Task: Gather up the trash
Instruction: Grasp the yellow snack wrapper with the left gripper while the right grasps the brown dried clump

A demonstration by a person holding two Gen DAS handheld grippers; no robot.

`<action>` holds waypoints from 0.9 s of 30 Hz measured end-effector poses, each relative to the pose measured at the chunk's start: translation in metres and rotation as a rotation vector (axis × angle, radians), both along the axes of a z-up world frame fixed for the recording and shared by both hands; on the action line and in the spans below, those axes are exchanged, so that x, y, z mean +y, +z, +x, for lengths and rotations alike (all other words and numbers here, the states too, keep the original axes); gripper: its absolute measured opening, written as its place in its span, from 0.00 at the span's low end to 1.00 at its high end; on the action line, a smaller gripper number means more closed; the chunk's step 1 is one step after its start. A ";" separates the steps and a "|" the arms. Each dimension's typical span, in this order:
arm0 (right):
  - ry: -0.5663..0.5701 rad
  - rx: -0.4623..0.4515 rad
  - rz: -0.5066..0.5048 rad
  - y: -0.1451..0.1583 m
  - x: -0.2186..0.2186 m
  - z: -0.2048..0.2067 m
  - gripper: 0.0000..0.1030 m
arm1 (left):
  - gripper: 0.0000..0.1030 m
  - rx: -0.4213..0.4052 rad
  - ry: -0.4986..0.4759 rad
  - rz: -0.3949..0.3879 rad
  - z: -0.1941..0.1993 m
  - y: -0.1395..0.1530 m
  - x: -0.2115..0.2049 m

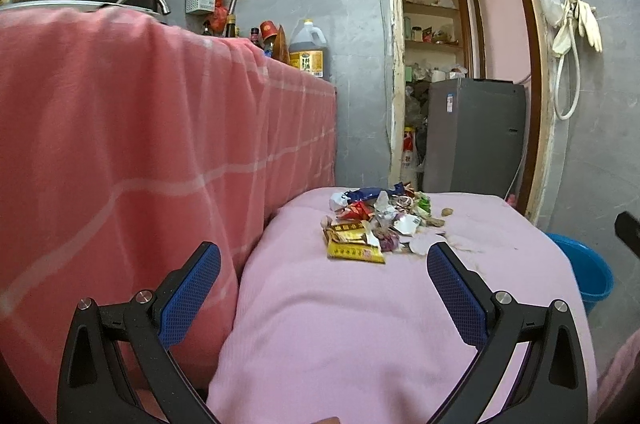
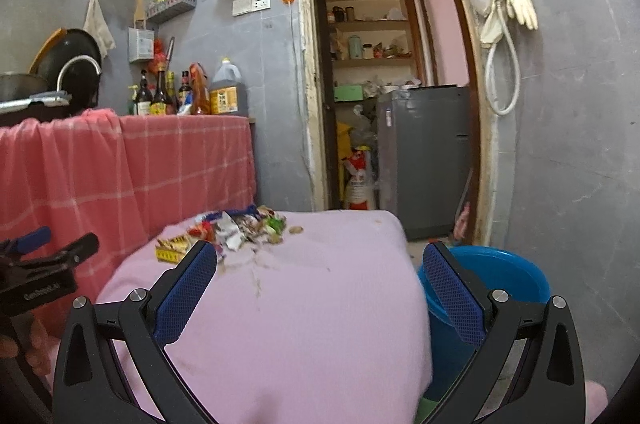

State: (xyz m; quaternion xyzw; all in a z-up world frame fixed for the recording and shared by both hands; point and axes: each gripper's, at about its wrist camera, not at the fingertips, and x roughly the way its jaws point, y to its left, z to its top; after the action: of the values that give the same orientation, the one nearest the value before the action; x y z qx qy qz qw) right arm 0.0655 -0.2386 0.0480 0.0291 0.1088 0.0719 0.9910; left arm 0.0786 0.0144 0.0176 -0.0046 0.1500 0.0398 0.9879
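A heap of trash [image 1: 378, 220] [image 2: 232, 230], made of wrappers, torn paper and a yellow packet [image 1: 354, 250], lies at the far end of a pink cloth-covered surface [image 1: 352, 324] [image 2: 304, 304]. My left gripper [image 1: 324, 254] is open, empty, and held short of the heap. My right gripper [image 2: 320, 254] is also open and empty, nearer the surface's right side. A blue bucket [image 2: 500, 276] [image 1: 588, 272] stands on the floor right of the surface. The left gripper's side shows at the left edge of the right wrist view.
A counter draped in a red checked cloth [image 1: 140, 144] [image 2: 140, 164] borders the surface on the left, with bottles and an oil jug [image 1: 308, 50] on top. A doorway with a grey fridge [image 1: 472, 136] [image 2: 424, 156] lies behind. Gloves and a hose [image 2: 508, 36] hang on the right wall.
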 end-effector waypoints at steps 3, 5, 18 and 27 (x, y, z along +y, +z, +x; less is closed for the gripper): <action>0.031 0.014 0.028 0.005 -0.003 0.021 1.00 | 0.98 0.046 -0.004 -0.006 0.022 0.000 0.004; 0.055 0.019 0.040 0.006 -0.004 0.035 1.00 | 0.98 0.075 -0.007 -0.010 0.036 -0.001 0.007; 0.192 0.215 0.022 -0.019 0.013 0.138 1.00 | 0.90 0.268 -0.045 -0.071 0.113 -0.012 0.023; 0.323 0.416 -0.001 -0.042 0.038 0.201 0.74 | 0.47 0.415 -0.110 -0.189 0.138 -0.026 0.035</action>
State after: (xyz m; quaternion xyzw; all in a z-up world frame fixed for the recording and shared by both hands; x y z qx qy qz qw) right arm 0.2667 -0.2001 0.0056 0.0251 0.3133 0.2218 0.9230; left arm 0.2163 0.0492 -0.0082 -0.0806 0.3532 -0.0280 0.9316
